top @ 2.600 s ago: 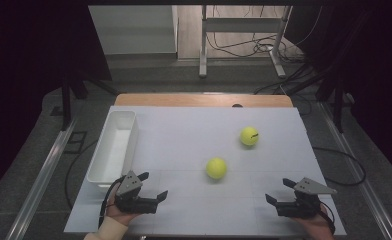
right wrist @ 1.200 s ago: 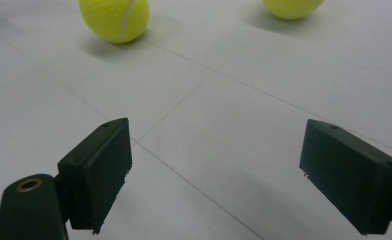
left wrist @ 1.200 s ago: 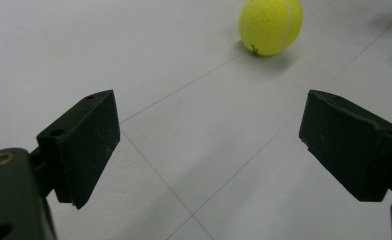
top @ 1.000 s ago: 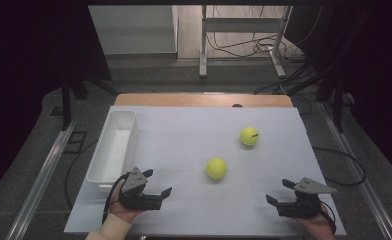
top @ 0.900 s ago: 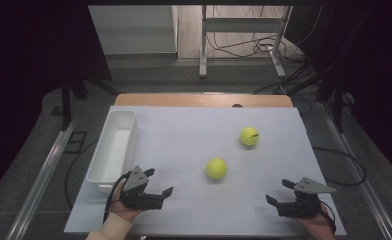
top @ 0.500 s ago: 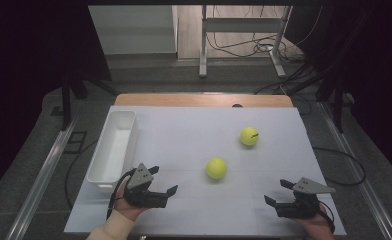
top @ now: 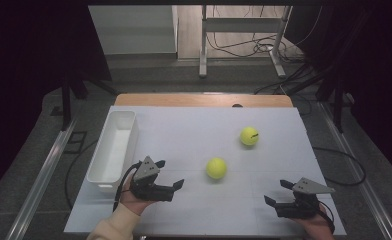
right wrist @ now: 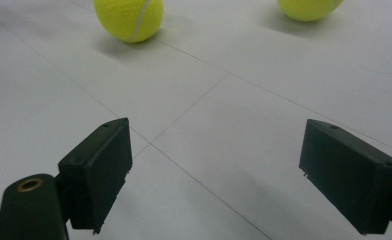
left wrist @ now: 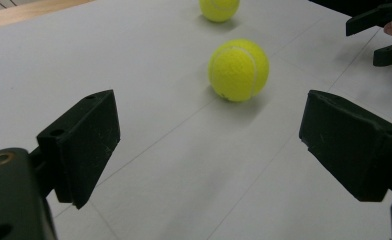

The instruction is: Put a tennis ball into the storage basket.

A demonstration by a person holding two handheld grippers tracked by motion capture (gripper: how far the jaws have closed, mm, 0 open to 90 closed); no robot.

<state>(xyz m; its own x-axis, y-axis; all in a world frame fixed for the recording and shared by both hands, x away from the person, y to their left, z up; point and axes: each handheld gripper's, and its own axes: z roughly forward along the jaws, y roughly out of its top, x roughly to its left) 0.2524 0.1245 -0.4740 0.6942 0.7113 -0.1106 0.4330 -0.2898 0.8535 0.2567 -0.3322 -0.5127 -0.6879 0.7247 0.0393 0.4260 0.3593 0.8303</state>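
- White table top (top: 184, 220) spans the near field; thin seam lines cross it, and dark floor with cables lies around it.
- Left gripper (top: 176, 187) sits at the near-left of the table, held in a hand with a cream sleeve. Jaws spread wide, nothing between them; they aim toward the table's middle.
- Right gripper (top: 277, 192) sits at the near-right edge, low over the surface. Jaws spread wide, nothing between them.
- In the left gripper view, the right gripper's black jaws (left wrist: 384, 35) show at the upper right, well apart from the balls.
- Near tennis ball (top: 216, 168) rests on the table just ahead of the left gripper's jaws, untouched. In the left gripper view it lies ahead between the 2 jaws (left wrist: 239, 70); in the right gripper view it lies at the upper left (right wrist: 129, 17).
- White bin (top: 115, 150) stands along the left edge of the table, long side running away from the person, beside the left gripper.
- Far tennis ball (top: 249, 136) lies beyond the near one, toward the right, apart from it.
- Wooden strip (top: 199, 100) edges the far side of the table; a metal stand (top: 244, 30) is behind.
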